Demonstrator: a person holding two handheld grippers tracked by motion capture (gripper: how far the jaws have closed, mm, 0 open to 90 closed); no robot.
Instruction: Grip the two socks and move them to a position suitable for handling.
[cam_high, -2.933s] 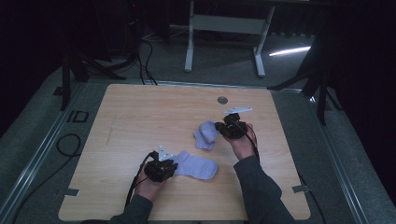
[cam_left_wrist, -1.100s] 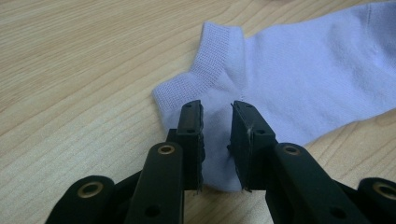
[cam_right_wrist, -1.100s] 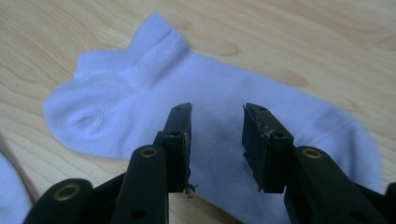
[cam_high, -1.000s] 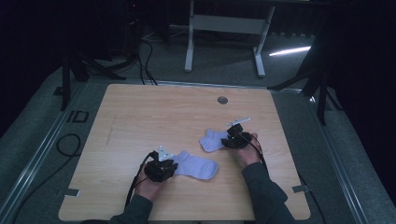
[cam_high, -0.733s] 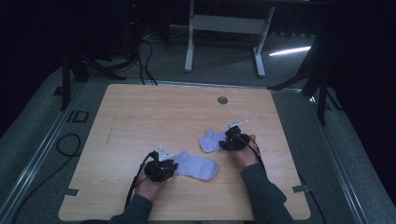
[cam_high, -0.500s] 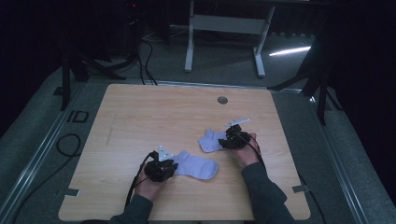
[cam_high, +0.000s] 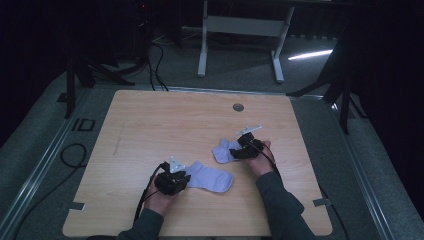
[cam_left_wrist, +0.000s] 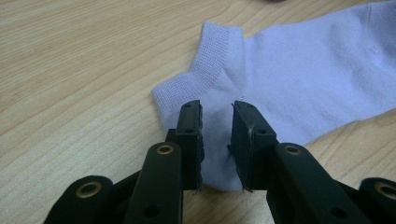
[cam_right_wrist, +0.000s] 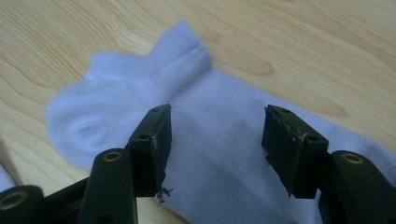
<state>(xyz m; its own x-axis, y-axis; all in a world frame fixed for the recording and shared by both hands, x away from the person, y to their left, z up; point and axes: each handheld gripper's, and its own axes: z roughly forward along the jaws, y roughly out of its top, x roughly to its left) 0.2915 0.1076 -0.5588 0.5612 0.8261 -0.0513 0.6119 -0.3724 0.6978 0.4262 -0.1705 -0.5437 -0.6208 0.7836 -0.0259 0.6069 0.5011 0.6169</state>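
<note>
Two pale lilac ankle socks lie on the wooden table (cam_high: 165, 125). The nearer sock (cam_high: 212, 177) lies flat, and my left gripper (cam_high: 186, 176) is at its left end. In the left gripper view the jaws (cam_left_wrist: 217, 109) stand close together, pinching a ridge of fabric at the heel of this sock (cam_left_wrist: 303, 70). The farther sock (cam_high: 222, 150) lies beside my right gripper (cam_high: 234, 151). In the right gripper view the jaws (cam_right_wrist: 217, 116) have just been opening and stand wide apart over that sock (cam_right_wrist: 116, 107), with neither pad pressing on it.
A small round grommet (cam_high: 238, 107) sits in the table's far middle. A cable loop (cam_high: 70, 155) lies on the floor at the left. A white desk frame (cam_high: 240, 30) and dark stands stand behind the table.
Since the earliest frame my right gripper has come nearer with its sock, which now lies flat on the table. The left gripper and its sock have not moved.
</note>
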